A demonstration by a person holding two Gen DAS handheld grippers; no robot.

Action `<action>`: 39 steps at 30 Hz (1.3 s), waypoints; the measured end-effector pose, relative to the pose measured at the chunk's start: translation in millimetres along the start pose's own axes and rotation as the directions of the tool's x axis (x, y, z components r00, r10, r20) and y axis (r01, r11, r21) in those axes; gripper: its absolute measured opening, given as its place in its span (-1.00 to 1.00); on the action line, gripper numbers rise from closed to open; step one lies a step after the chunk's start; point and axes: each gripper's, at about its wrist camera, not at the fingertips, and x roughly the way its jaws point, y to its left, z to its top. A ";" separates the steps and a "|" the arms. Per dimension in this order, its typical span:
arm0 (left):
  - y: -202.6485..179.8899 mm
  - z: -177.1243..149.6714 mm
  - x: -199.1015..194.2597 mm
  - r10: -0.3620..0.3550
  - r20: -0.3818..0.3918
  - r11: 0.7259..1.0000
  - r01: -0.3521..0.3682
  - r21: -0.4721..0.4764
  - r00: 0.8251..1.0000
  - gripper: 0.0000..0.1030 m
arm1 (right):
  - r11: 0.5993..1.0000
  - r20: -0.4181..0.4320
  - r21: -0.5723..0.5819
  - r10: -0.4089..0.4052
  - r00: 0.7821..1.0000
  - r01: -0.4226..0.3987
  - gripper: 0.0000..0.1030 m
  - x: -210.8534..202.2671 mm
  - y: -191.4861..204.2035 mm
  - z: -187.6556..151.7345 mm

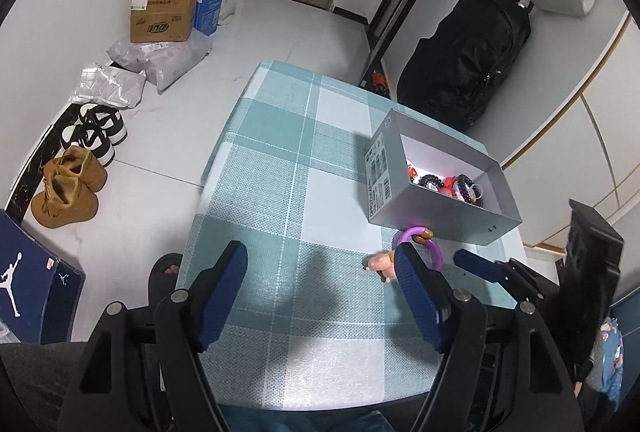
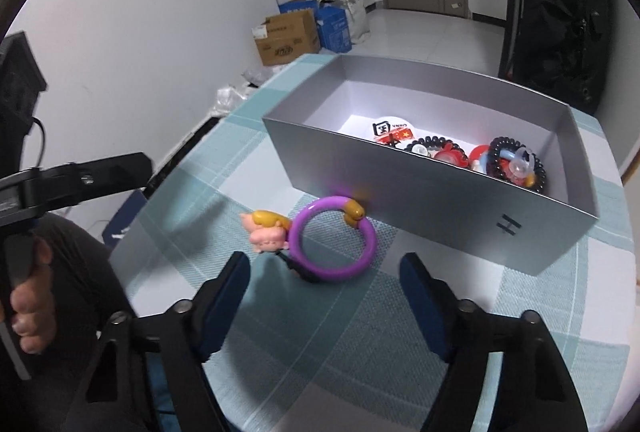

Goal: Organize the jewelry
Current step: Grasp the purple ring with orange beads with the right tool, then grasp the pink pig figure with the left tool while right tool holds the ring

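Note:
A purple ring bracelet (image 2: 336,238) with a pink and yellow figure charm (image 2: 267,230) lies on the checked tablecloth, touching the front wall of a grey box (image 2: 420,204). The box holds several dark bead bracelets and red trinkets (image 2: 508,162). My right gripper (image 2: 325,266) is open, just in front of the bracelet, with its jaws either side of it. My left gripper (image 1: 320,258) is open and empty over the cloth; the bracelet (image 1: 434,250) and charm (image 1: 380,264) lie by its right finger. The box (image 1: 436,208) stands beyond.
The table (image 1: 280,152) is covered in a teal and white checked cloth. On the floor to the left are shoes (image 1: 68,188), cardboard boxes (image 1: 162,18) and bags. A black backpack (image 1: 468,60) hangs by the wall behind the box.

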 end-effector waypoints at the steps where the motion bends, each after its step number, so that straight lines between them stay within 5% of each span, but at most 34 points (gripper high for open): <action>1: 1.1 0.1 -0.1 -0.003 -0.001 1.000 0.003 0.000 1.000 0.40 | 1.000 -0.003 -0.002 0.003 1.000 -0.003 0.44 1.9 0.5 0.2; 12: -0.3 1.1 5.8 -0.009 -0.026 1.000 0.010 0.012 1.000 0.40 | 0.992 -0.008 -0.112 -0.056 0.998 0.055 0.06 16.9 13.1 3.4; 28: -8.7 -1.8 12.9 0.017 -0.043 0.998 -0.015 0.061 0.999 0.40 | 0.998 0.006 -0.055 -0.015 1.000 0.015 -0.02 1.8 3.2 -0.6; 39: -46.2 -7.2 26.3 0.091 -0.016 0.974 -0.086 0.212 0.996 0.40 | 0.998 0.009 0.057 0.013 1.000 -0.013 -0.04 -23.9 -21.4 -11.3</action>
